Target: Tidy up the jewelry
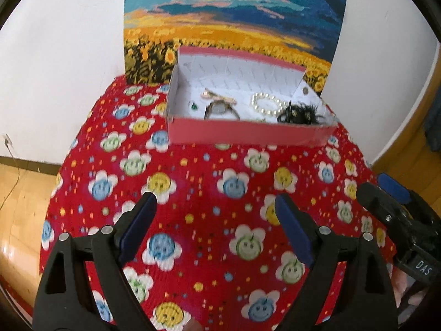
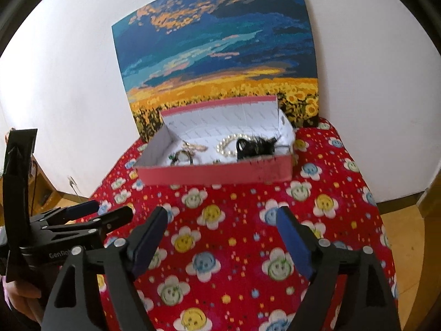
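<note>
The left gripper [image 1: 215, 201] is held with its jaws spread wide and nothing between them, above the red flower-patterned cloth [image 1: 209, 220] that covers the bench. The right gripper [image 2: 222, 215] is likewise held with its jaws spread apart and empty, over the same cloth [image 2: 234, 234]. Each gripper is seen at the edge of the other's view: the right one [image 1: 386, 193] at the right side of the left wrist view, the left one [image 2: 104, 212] at the left side of the right wrist view.

Beyond both grippers, near the far edge of the bench, an open pink box [image 1: 248, 133] with a white interior is set on the cloth. Inside it, a wristwatch [image 1: 220, 109] is laid toward the left, with a small green piece [image 1: 194, 106] just beside it and a gold-coloured piece [image 1: 217, 96] behind it. A pearl bracelet [image 1: 268, 104] is placed right of centre, and a black feathery hair piece [image 1: 299, 114] is touching it at the right end. The same box [image 2: 215, 172] is seen in the right wrist view.

Behind the box, a sunflower painting [image 1: 234, 22] is leaned against the white wall [image 1: 69, 55].
</note>
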`<state>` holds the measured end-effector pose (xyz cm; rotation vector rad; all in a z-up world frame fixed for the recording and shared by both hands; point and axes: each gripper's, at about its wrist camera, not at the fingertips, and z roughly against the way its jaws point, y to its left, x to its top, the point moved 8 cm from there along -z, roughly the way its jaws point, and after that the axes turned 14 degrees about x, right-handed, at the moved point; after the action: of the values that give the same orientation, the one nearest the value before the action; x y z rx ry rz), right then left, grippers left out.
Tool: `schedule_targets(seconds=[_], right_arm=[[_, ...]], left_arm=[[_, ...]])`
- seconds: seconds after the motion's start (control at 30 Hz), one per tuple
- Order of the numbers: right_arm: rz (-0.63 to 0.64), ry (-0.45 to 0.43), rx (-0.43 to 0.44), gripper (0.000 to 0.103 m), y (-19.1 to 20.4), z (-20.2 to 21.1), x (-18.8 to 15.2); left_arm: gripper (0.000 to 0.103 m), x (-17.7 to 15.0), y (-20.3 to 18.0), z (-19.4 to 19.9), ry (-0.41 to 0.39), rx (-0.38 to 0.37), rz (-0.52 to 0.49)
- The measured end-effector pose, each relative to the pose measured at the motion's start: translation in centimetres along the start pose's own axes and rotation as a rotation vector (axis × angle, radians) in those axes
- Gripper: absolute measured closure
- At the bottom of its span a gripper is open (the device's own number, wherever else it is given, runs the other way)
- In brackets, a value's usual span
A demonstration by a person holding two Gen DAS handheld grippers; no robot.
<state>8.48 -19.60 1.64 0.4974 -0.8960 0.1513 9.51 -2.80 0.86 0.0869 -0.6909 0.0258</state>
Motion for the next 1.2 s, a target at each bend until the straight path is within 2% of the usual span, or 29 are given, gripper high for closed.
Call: schedule_targets(seconds=[0.3,0.57,0.7,1.2], right_arm=[[-0.005,0.036,-0.074,0.016,-1.3,-0.8,-4.0],[-0.015,0.071,-0.110,0.015,-2.2,-2.1,-5.7],[-0.023,0.083,-0.110,0.015,-2.3,-2.3,-5.9],[-0.054,0.096,-0.105,0.015,-2.6,-2.6,-6.2]], left_arm=[[0.016,-2.7,1.0,-1.9,-0.011,0.104,0.006],[0.016,-3.8,0.6,-3.5,0.019,0.116,0.004],[0.016,-4.2,0.6,-3.9,0.018,0.142,0.001],[0.016,-4.4,-0.2,-3.8,0.003,0.146,-0.028]])
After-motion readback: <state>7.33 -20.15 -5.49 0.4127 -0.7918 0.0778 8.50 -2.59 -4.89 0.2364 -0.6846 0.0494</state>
